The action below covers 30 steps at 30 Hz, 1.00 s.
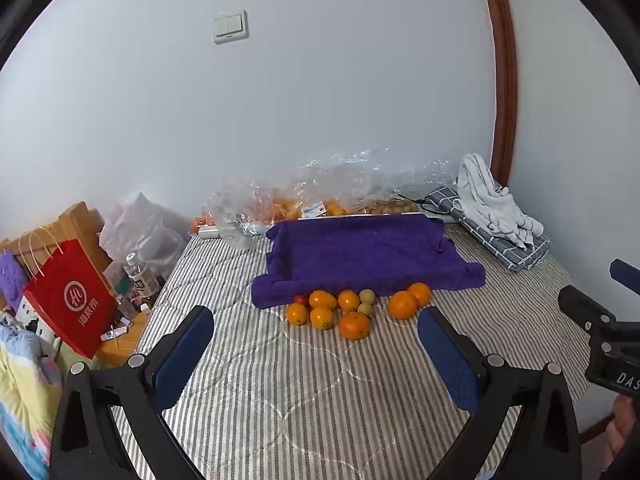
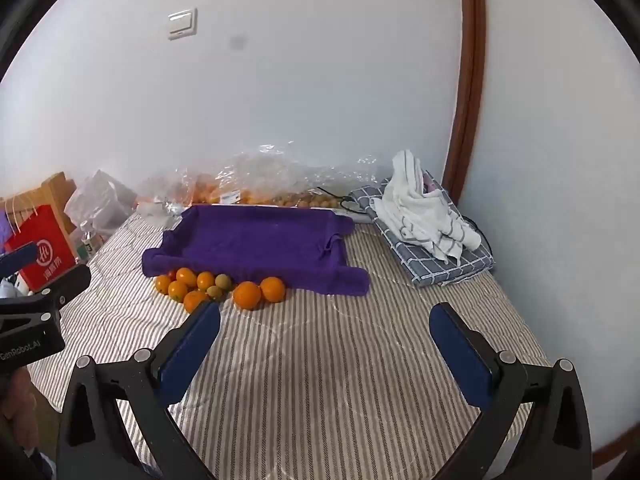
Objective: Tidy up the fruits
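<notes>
orange fruit sits in a loose pile (image 1: pixel 340 308) at the centre of the left wrist view, on the striped bed (image 1: pixel 320 392), touching the near hem of a purple towel (image 1: pixel 360 256) that is draped over what looks like a shallow tray. none of the pile lies on the towel; its middle shows bare purple in both views. so i judge the sorting has hardly begun: every loose piece is still to be lifted and placed.

the pile holds several oranges, among them a big orange (image 1: pixel 354 325) at the near edge and a pair of oranges (image 1: pixel 410 300) just apart to the right, plus two small greenish fruits (image 1: pixel 366 302) and a small red fruit (image 1: pixel 301 300) half hidden under the towel edge. most pieces are round, with no clear heading. one elongated orange fruit (image 1: pixel 322 299) lies with its long axis running left to right in the frame, slightly down to the right. the towel's long axis also runs left to right.

left hand-held gripper (image 1: pixel 316 344) hovers spread wide, nothing between its blue pads, aimed at the pile. right hand-held gripper (image 2: pixel 326 340) is likewise spread and empty, with the pile up and left of it in its view.

clear plastic bags (image 1: pixel 304 196) with more fruit lie against the wall at upper centre; i cannot tell whether those belong to the job.
</notes>
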### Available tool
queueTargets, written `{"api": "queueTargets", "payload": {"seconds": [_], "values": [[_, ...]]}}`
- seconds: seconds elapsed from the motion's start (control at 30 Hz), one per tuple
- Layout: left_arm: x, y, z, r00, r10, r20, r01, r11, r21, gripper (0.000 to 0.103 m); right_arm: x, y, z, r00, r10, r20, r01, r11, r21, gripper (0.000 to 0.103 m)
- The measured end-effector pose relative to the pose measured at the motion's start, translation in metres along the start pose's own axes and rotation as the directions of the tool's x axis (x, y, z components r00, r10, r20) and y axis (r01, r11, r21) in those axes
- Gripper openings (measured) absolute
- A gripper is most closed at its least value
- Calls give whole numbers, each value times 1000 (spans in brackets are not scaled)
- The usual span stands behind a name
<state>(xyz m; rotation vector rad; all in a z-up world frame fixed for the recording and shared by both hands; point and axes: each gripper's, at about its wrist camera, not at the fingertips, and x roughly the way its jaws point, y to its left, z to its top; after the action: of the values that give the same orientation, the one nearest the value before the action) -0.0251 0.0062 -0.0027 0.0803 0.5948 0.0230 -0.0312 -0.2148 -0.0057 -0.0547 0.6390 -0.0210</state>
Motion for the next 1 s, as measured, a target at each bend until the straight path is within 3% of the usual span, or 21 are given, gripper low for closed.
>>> {"api": "queueTargets", "payload": {"seconds": [0.23,0.4,1.0], "values": [[1,0,-2,1000,-12,-9,12,1000,-8,103,-4,2,-2,1000,8,10,-8,1000,4,103],[1,1,-4,1000,-24,-13,23,999,-28,103,-8,-6,-3,997,71,17,-72,996,61,103],[-2,3,-4,999,-36,-7,35,999,-39,103,-10,-5,-8,999,34,20,-35,998,45,103]]}}
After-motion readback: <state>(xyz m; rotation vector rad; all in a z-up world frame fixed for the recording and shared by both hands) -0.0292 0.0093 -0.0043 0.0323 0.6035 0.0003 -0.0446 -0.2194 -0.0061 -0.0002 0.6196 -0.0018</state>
